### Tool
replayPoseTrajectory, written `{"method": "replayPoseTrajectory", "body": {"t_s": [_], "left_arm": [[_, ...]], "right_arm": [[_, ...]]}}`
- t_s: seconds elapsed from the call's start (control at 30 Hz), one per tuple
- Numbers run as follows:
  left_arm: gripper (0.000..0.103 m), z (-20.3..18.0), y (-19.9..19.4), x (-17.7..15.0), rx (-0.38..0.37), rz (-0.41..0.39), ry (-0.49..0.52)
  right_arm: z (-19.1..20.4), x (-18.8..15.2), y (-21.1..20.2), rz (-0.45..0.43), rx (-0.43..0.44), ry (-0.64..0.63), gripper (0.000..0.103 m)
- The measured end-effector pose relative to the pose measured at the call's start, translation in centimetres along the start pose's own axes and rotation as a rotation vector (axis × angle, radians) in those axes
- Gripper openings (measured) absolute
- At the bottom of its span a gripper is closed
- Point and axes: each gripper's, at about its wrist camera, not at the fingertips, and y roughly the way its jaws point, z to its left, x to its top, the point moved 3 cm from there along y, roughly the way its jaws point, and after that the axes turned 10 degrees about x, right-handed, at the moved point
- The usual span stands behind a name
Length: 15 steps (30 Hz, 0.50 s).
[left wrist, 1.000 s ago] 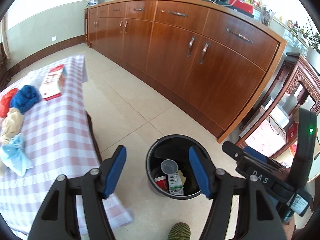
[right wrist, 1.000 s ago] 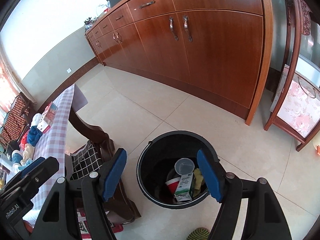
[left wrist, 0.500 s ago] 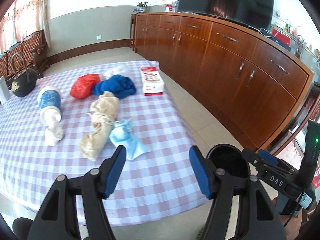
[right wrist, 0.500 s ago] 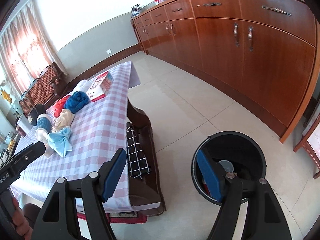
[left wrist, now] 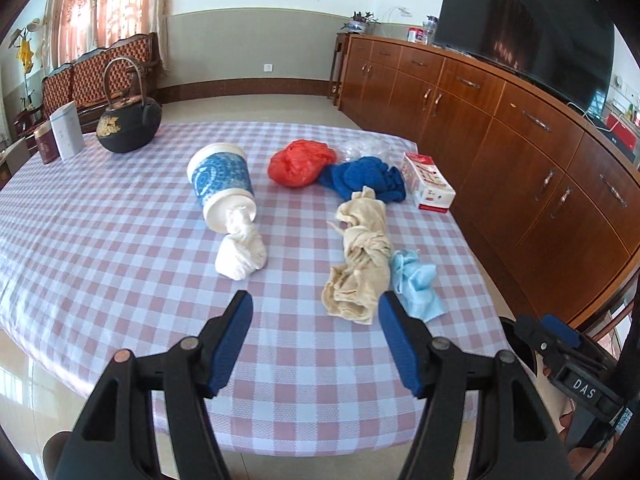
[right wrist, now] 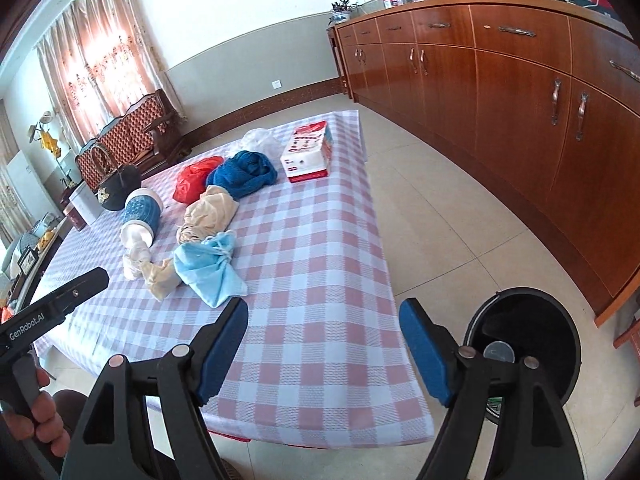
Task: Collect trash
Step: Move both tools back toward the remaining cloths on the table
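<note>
Hovering over table: left gripper jaws apart, empty; right gripper jaws opening, empty.

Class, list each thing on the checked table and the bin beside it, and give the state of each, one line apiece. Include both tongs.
Paper cup: lying on its side.
White bag: knotted, at the cup's mouth.
Beige bag: knotted.
Light blue bag: crumpled.
Box: lying flat.
Bin: uncovered, cup inside.
Left tongs: open, empty.
Right tongs: opening, empty.
</note>
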Motion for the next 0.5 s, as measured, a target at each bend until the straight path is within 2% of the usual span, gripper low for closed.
{"method": "replayPoseTrajectory", "body": {"t_s": [0.5], "left_arm": [[0.067, 2.6, 2.6, -0.5, 0.022, 0.043, -0.049]], "right_arm": [[5.8, 1.3, 6.2, 0.064, 0.105, -0.062, 0.08]]}}
